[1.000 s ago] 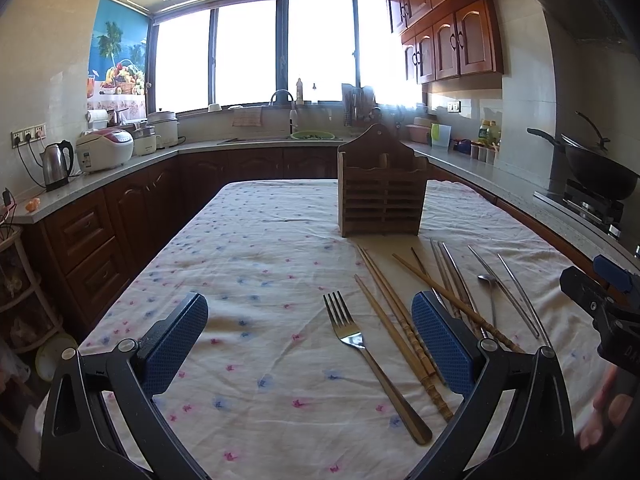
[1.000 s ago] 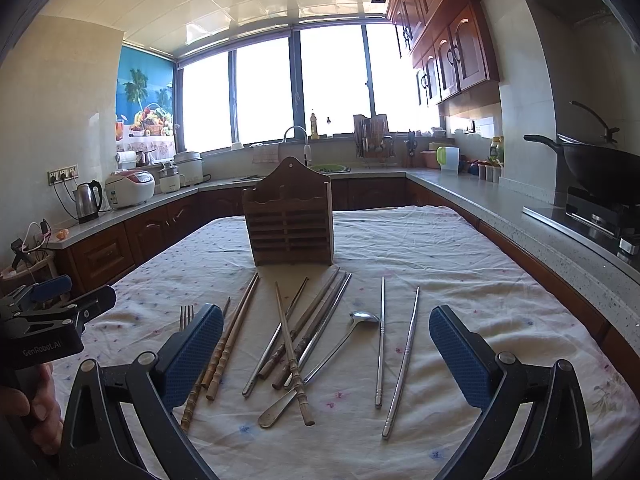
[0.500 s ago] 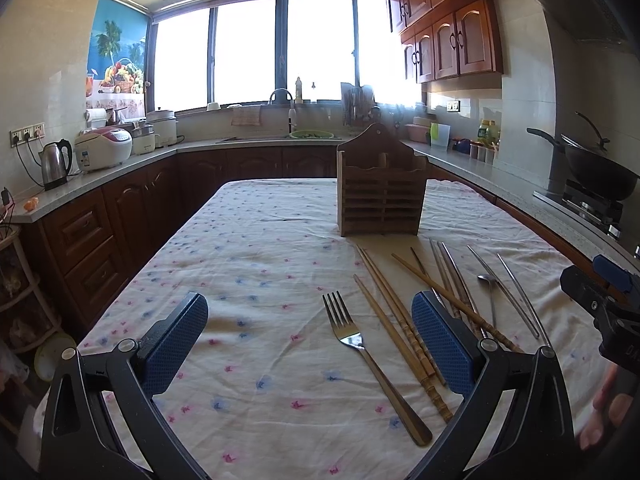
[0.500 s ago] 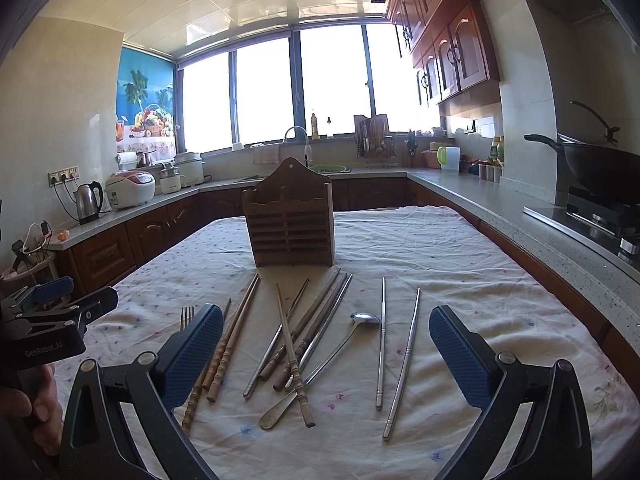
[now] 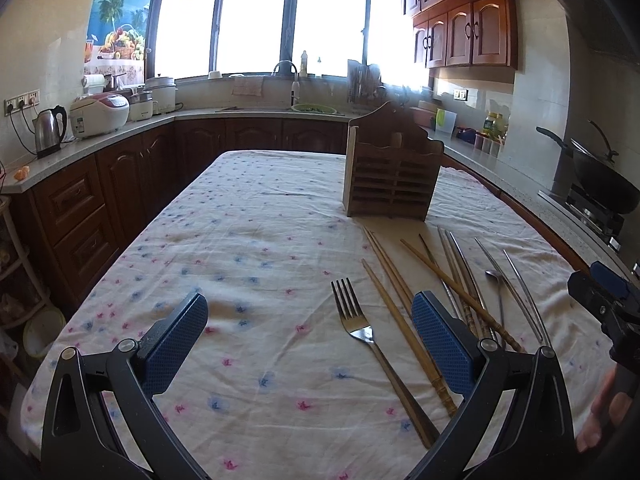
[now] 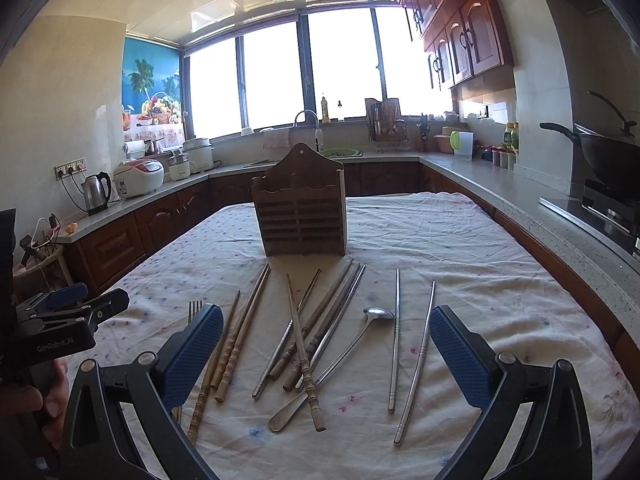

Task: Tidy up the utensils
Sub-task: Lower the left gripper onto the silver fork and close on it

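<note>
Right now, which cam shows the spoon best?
Right wrist: the whole spoon shows, bowl to handle tip, though bamboo chopsticks cross its handle. Left wrist catches only its bowl and part of the handle, far right.

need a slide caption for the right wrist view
Open right claw hovers over chopsticks, a spoon and a fork laid before an empty wooden holder.

One fork [image 5: 362, 330], one spoon [image 6: 336, 364], one wooden holder [image 6: 302, 210].
</note>
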The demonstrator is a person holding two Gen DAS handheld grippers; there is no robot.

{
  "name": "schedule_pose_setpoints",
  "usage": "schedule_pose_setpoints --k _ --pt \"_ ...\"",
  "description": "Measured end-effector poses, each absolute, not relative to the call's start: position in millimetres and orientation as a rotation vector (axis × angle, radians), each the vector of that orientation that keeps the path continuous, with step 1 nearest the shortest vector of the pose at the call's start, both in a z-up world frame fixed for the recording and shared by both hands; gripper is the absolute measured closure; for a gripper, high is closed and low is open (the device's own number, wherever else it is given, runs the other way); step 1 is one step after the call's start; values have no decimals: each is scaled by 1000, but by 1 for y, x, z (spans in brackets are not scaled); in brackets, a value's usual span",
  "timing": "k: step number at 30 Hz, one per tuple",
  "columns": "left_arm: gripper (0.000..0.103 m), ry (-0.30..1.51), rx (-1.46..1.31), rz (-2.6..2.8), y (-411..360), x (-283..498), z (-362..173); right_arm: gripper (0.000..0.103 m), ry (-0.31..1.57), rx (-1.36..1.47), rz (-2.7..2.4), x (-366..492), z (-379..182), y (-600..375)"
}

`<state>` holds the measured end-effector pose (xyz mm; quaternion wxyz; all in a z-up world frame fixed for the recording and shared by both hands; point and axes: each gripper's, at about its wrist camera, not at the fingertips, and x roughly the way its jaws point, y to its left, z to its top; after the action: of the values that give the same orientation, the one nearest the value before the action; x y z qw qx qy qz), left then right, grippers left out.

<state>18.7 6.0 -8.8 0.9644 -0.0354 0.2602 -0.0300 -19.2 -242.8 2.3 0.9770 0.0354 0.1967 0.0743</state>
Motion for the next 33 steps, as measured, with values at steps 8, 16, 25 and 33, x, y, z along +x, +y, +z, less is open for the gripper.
schedule_pose_setpoints --k 8,16,25,33 --pt "7 606 -60 -124 7 43 -15 5 499 92 209 8 -1 -240" --pt "24 759 -66 -243 6 84 -27 40 646 115 314 54 -6 -233" --pt "41 922 -117 -354 6 125 -49 59 787 82 416 119 -13 -202" --pt "51 964 -80 -398 -1 145 -57 68 907 31 435 163 -34 -178"
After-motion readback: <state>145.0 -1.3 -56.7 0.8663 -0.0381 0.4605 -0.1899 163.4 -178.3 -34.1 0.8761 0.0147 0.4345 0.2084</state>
